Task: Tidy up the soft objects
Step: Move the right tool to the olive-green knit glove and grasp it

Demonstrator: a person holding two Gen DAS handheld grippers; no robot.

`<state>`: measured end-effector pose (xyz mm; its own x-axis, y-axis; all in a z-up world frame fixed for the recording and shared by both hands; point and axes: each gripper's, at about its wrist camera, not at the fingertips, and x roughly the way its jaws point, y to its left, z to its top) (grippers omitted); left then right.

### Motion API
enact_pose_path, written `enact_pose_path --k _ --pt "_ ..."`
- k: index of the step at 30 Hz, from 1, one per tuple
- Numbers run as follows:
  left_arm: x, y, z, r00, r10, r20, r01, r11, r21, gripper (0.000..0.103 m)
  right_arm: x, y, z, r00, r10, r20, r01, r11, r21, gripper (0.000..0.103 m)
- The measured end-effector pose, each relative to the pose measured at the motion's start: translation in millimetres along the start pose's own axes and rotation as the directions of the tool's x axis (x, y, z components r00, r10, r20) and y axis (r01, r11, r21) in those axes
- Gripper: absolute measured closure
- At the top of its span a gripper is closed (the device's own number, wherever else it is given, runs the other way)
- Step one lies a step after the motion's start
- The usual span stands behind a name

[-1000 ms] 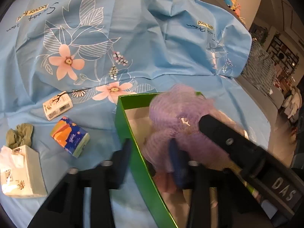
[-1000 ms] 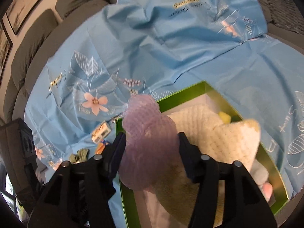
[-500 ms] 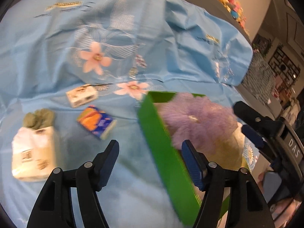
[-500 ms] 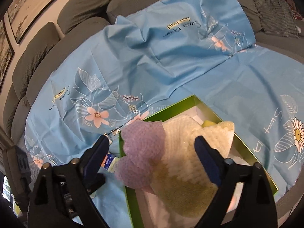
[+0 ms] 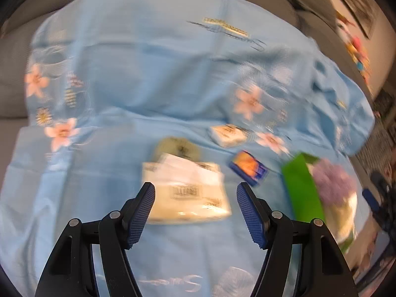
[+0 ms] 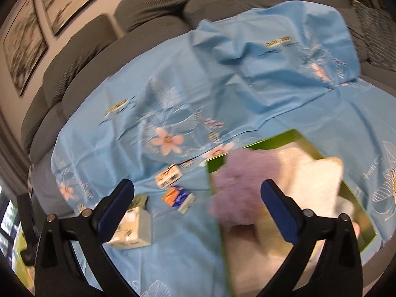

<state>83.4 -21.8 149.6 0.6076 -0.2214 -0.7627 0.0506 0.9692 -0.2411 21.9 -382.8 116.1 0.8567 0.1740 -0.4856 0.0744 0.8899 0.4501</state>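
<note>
A green box (image 6: 321,153) lies on the blue flowered sheet and holds a purple mesh puff (image 6: 235,185) and a cream knitted cloth (image 6: 309,180). My right gripper (image 6: 198,195) hangs above the box's left edge, its jaws opening wide, with nothing pressed between them. In the left wrist view the box (image 5: 300,188) and puff (image 5: 333,183) sit at the right. My left gripper (image 5: 195,198) is open over a white tissue pack (image 5: 188,193), apart from it. Behind the pack lies an olive cloth (image 5: 179,147).
A small white tissue pack (image 5: 227,136) and an orange-and-blue pack (image 5: 248,170) lie on the sheet between the big pack and the box. Grey sofa cushions (image 6: 153,7) rise behind the sheet. The other gripper's fingers (image 5: 378,198) show at the left view's right edge.
Both grippers let go of the purple puff, which now rests in the box. The left gripper swung left to the white tissue pack. The right gripper rose and opened wide.
</note>
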Motion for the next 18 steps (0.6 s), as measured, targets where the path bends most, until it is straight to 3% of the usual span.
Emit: enact_pose_path --k 4,7,10,11,14,17,18 --pt "12.0 35.8 17.1 0.999 0.046 -0.02 -0.047 0.997 -0.058 0.034 26.9 37.5 0.4 0.99 0.089 -0.111 -0.093 0.995 -0.026 0.001" --pt "37.1 61.3 29.4 0.997 0.017 -0.079 -0.027 0.992 -0.122 0.034 62.7 71.3 1.9 0.961 0.159 -0.225 -0.172 0.984 -0.039 0.001" --pt "60.4 73.4 35.3 0.99 -0.025 -0.137 0.003 0.987 -0.16 0.034 111.2 104.6 3.1 0.914 0.212 -0.345 -0.236 0.971 -0.027 0.001" --pt "72.5 75.4 38.3 0.986 -0.032 -0.162 0.005 0.986 -0.166 0.034 132.8 116.4 1.0 0.889 0.23 -0.395 -0.259 0.966 -0.021 0.002" --pt "96.2 74.1 44.2 0.982 -0.042 -0.185 0.012 0.987 -0.161 0.034 180.2 134.9 -7.3 0.84 0.236 -0.488 -0.266 0.964 0.009 0.007" --pt "115.1 71.1 51.4 0.978 -0.075 -0.196 0.044 0.986 -0.159 0.034 232.2 145.2 -22.2 0.811 0.156 -0.563 -0.196 0.98 -0.011 0.029" --pt "121.9 70.1 52.5 0.978 -0.075 -0.196 0.043 0.986 -0.16 0.034 244.2 146.0 -26.9 0.807 0.121 -0.578 -0.167 0.986 -0.026 0.043"
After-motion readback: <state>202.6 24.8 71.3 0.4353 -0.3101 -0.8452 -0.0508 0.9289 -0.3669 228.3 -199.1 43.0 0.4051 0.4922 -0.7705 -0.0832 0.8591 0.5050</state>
